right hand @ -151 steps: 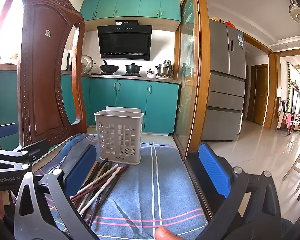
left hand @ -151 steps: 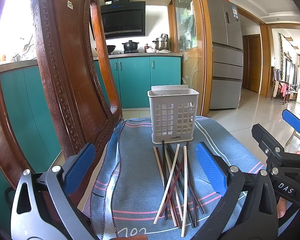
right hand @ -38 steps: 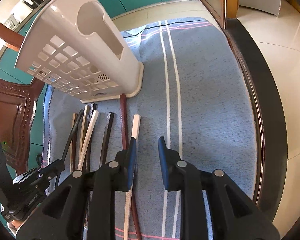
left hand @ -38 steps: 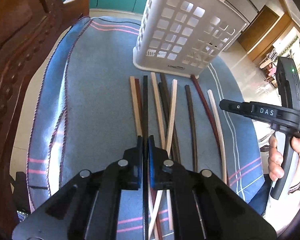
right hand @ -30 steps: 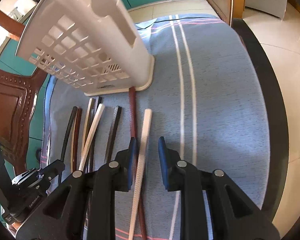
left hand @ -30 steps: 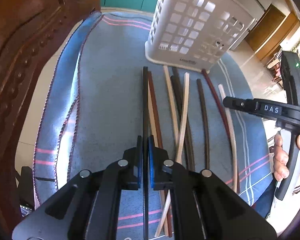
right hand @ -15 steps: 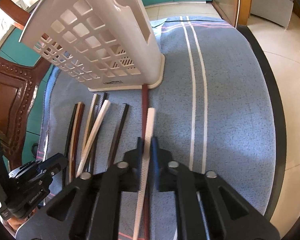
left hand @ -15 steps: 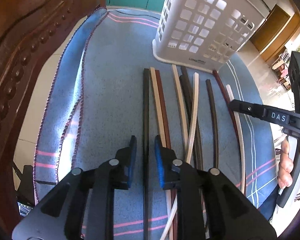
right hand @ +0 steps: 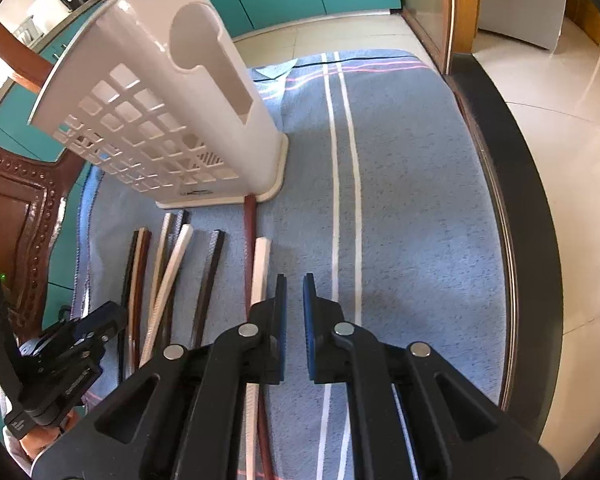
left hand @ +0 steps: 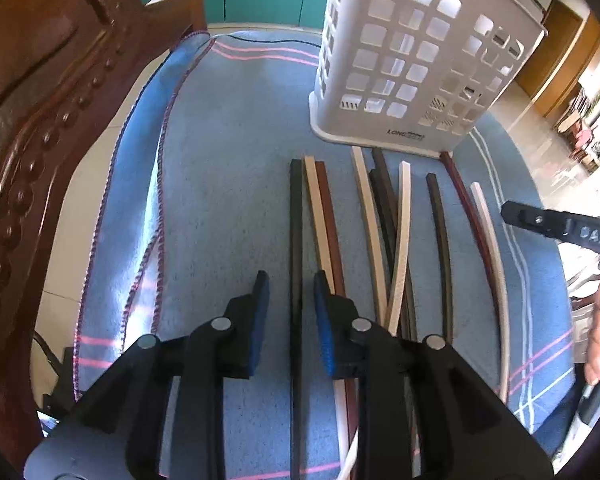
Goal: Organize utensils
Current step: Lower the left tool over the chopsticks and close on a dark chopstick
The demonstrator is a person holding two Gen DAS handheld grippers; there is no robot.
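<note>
A: Where are the chopsticks?
B: Flat on the blue cloth [left hand: 220,200] over the worktop [right hand: 512,200], none in the basket that I can see. The black chopstick [left hand: 296,220] runs straight through the left gripper [left hand: 288,280], between the jaws and out ahead of them.
A: Gripped?
B: No. The left jaws have just been opening. The gap is narrow, and there is clear space between the stick and each pad.
A: The rest?
B: A pale and a red-brown stick lie side by side just right of the left jaws, touching the black one near its far end. The loose bundle [left hand: 384,220] lies further right, with some sticks crossing.
A: Right side?
B: The right gripper [right hand: 295,280] is closed to a thin slit. Only cloth shows in it. The white chopstick [right hand: 261,268] lies just left of those jaws and passes under the left finger. The dark red chopstick [right hand: 250,240] lies alongside it, further left.
A: Basket?
B: The white basket [left hand: 412,60] stands upright, ahead of both jaws. The far end of the dark red stick touches its base. The wooden chair [left hand: 40,120] is well left of the left jaws.
</note>
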